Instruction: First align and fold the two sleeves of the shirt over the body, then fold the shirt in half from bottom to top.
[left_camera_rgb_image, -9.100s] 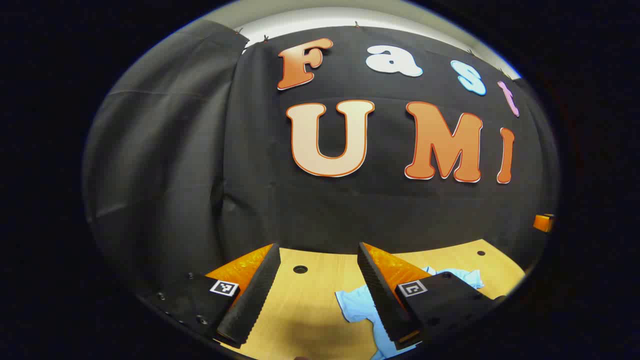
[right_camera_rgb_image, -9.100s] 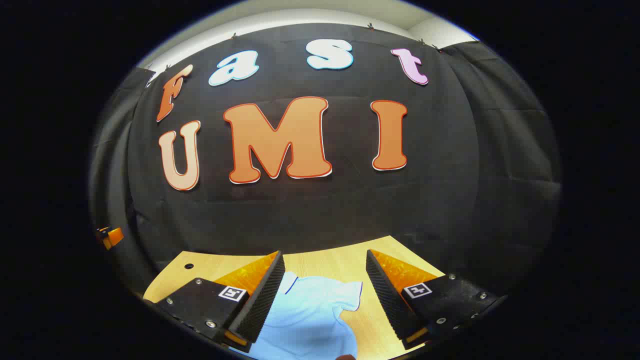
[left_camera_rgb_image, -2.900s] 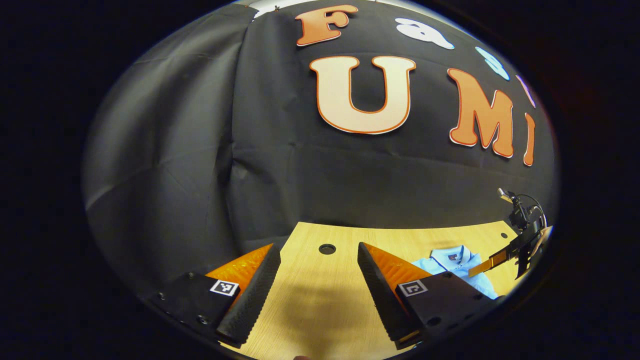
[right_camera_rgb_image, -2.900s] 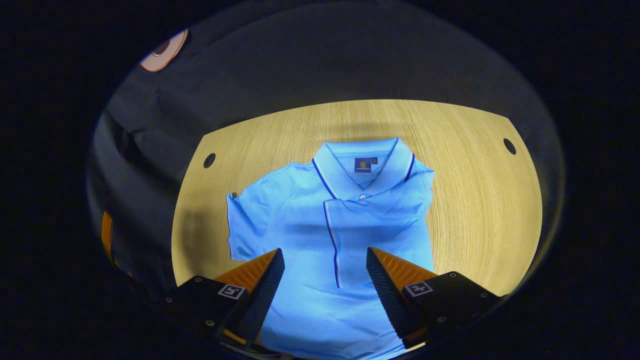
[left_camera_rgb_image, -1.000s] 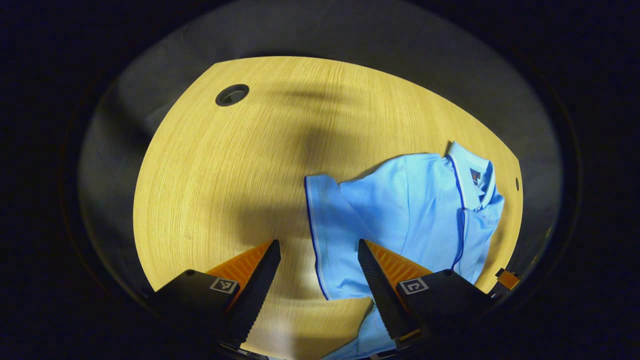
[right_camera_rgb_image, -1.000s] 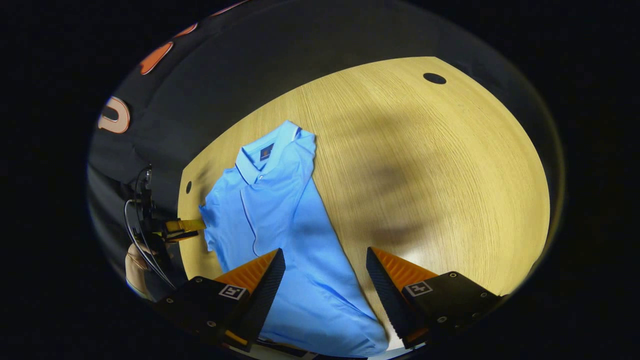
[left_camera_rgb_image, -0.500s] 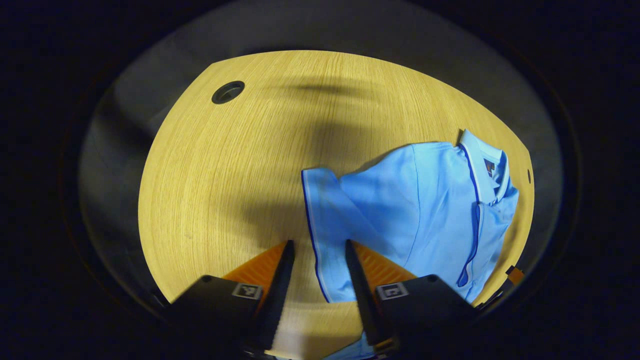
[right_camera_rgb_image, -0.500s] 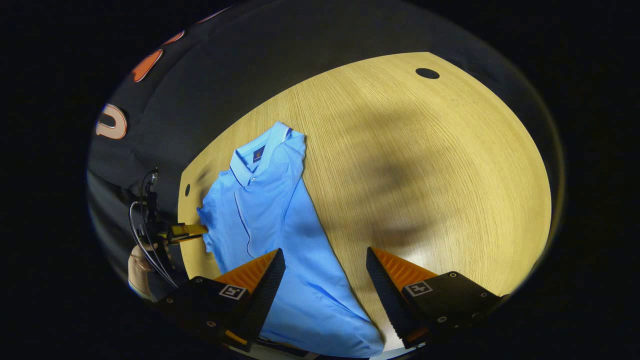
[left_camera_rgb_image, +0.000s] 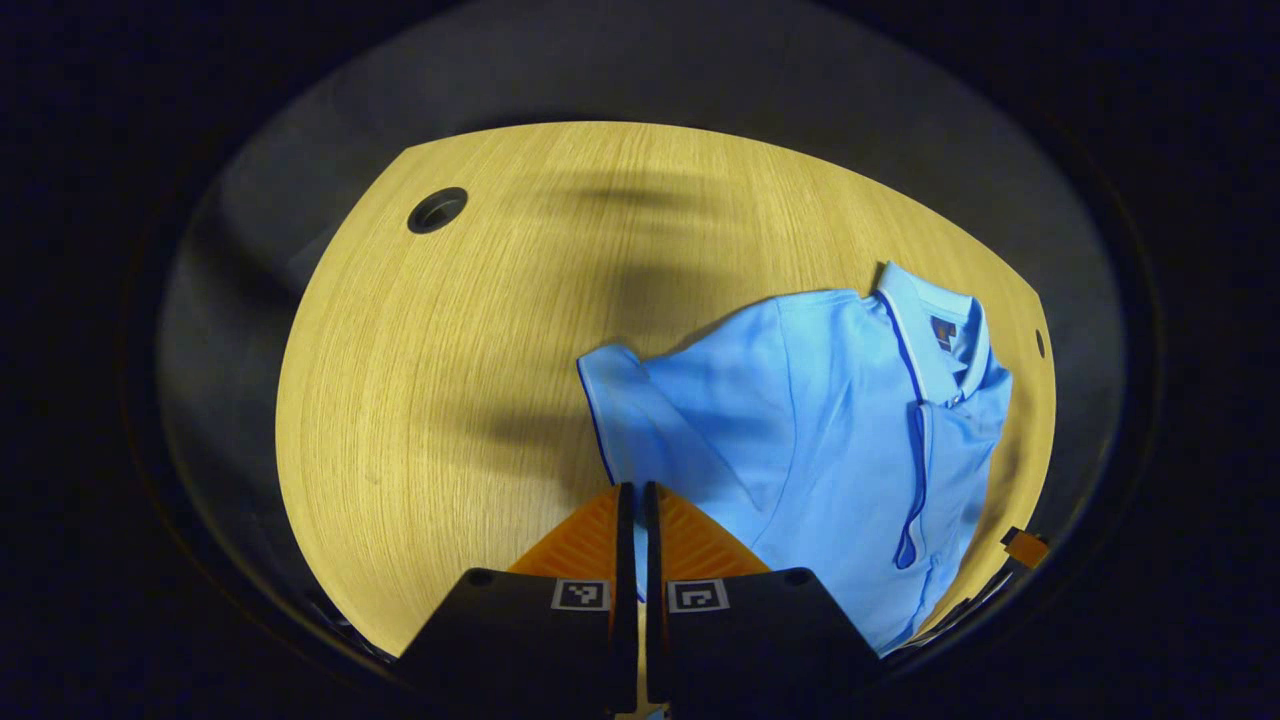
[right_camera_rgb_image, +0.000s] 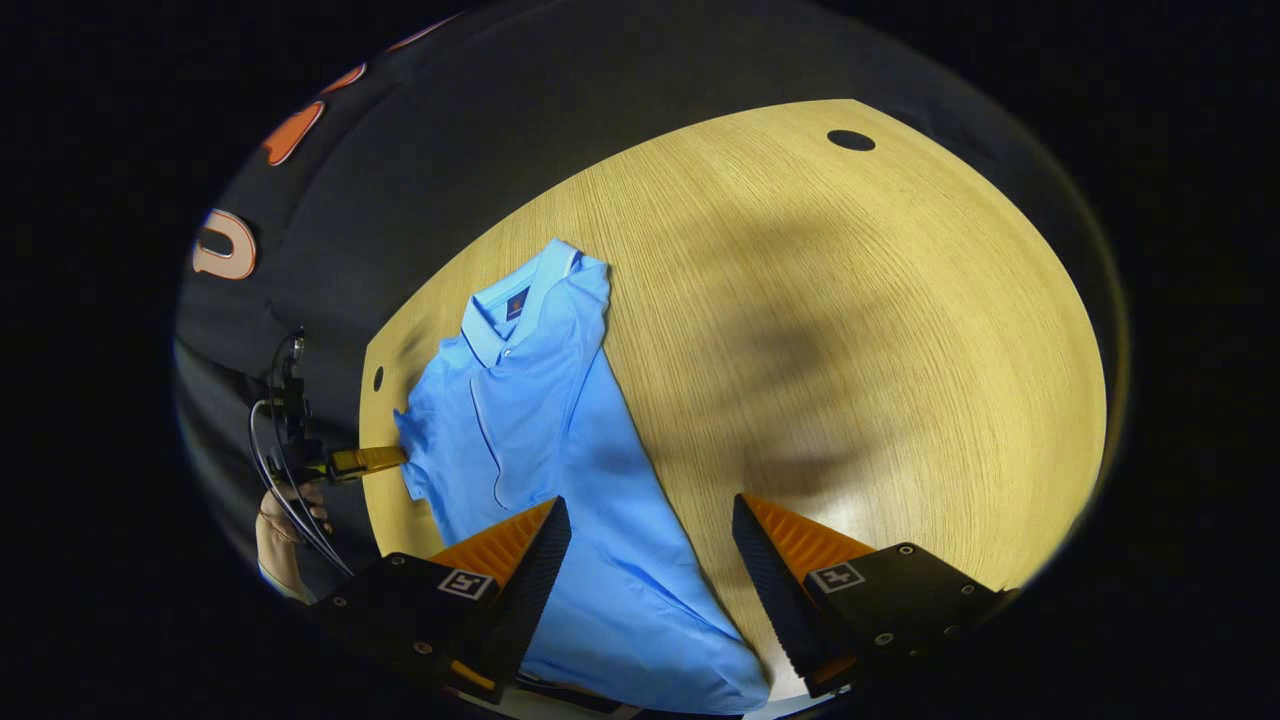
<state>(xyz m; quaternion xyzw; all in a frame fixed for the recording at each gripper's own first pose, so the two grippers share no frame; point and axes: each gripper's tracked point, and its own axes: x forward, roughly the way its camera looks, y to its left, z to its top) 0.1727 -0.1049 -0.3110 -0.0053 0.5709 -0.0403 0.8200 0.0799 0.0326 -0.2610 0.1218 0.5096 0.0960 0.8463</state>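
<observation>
Two grippers serve us: our left gripper (left_camera_rgb_image: 637, 500) has pinched the sleeve (left_camera_rgb_image: 640, 430) hem beside the shirt (right_camera_rgb_image: 560, 440) body, ready to fold it over; our right gripper (right_camera_rgb_image: 650, 540) hovers spread wide above the shirt's bottom edge on the table (right_camera_rgb_image: 850, 300).

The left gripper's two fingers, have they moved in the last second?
Yes. The left gripper has closed its fingers onto the sleeve edge of the shirt on the table.
</observation>
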